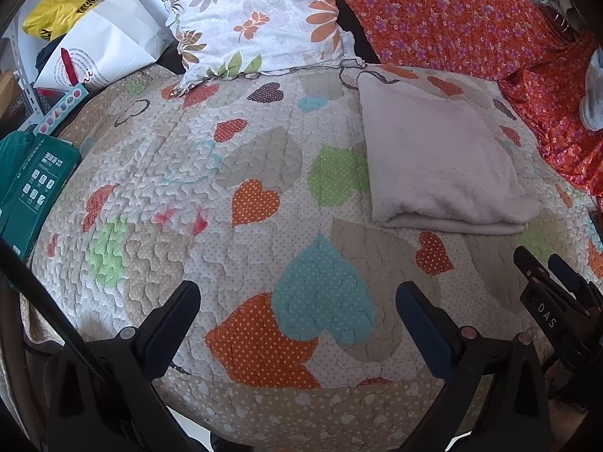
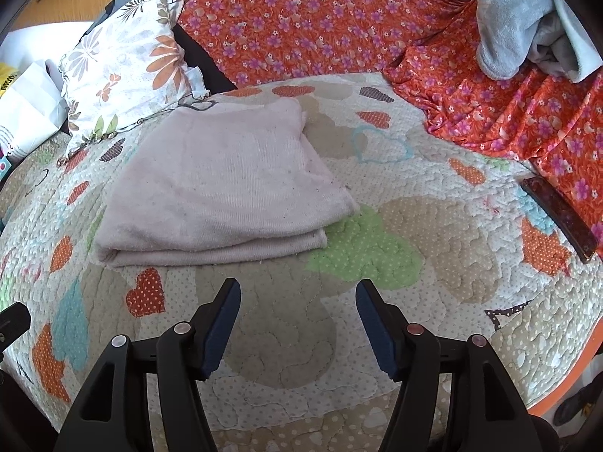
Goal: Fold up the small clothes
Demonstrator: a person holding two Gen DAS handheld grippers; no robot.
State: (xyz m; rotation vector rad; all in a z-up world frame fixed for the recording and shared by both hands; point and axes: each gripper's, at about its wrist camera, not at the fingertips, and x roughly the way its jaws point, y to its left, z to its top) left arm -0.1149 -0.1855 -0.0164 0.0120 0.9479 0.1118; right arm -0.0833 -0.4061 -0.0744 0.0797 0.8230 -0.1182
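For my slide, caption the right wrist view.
Open right gripper hovers before a folded pale pink garment on a heart-patterned quilt.

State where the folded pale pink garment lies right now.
The folded pale pink garment lies flat on the heart-patterned quilt, just below the floral pillow; it sits left of centre in the right wrist view.

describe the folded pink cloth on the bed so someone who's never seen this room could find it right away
Start at the bed's heart-patterned quilt, then look toward the floral pillow at its head. Just in front of that pillow lies the folded pale pink garment, a flat, roughly square stack with its layered edges facing the viewer. It is the only plain, unpatterned cloth on the quilt, unlike the orange flowered fabric and the rumpled grey clothes behind.
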